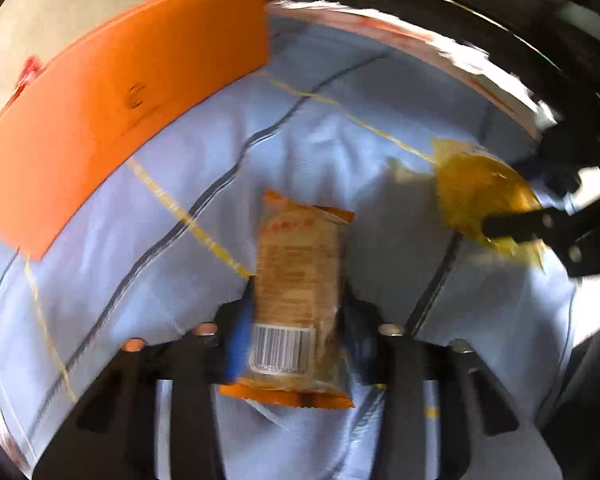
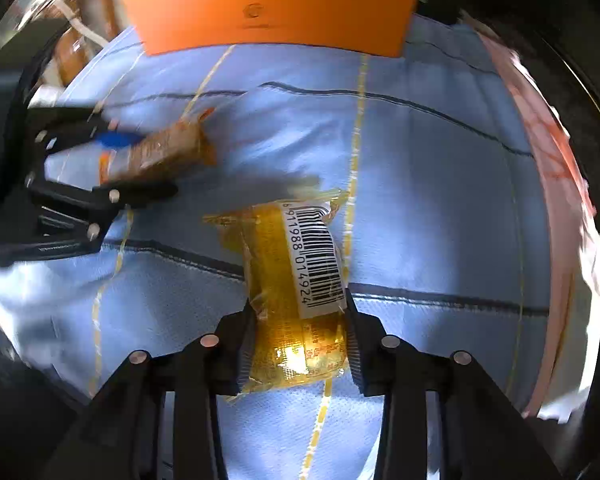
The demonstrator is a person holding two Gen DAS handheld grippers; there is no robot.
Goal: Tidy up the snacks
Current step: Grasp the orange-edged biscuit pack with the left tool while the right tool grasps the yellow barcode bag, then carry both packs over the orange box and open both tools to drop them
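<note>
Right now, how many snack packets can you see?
2. An orange-edged snack packet is gripped in the left claw, and a clear yellow packet is gripped in the right claw. Both are above the blue cloth. The orange box may hide more.

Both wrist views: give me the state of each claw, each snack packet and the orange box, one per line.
Left claw: shut on the orange-edged snack packet.
Right claw: shut on the yellow snack packet.
Orange box: standing at the far side of the blue cloth; contents not visible.
</note>
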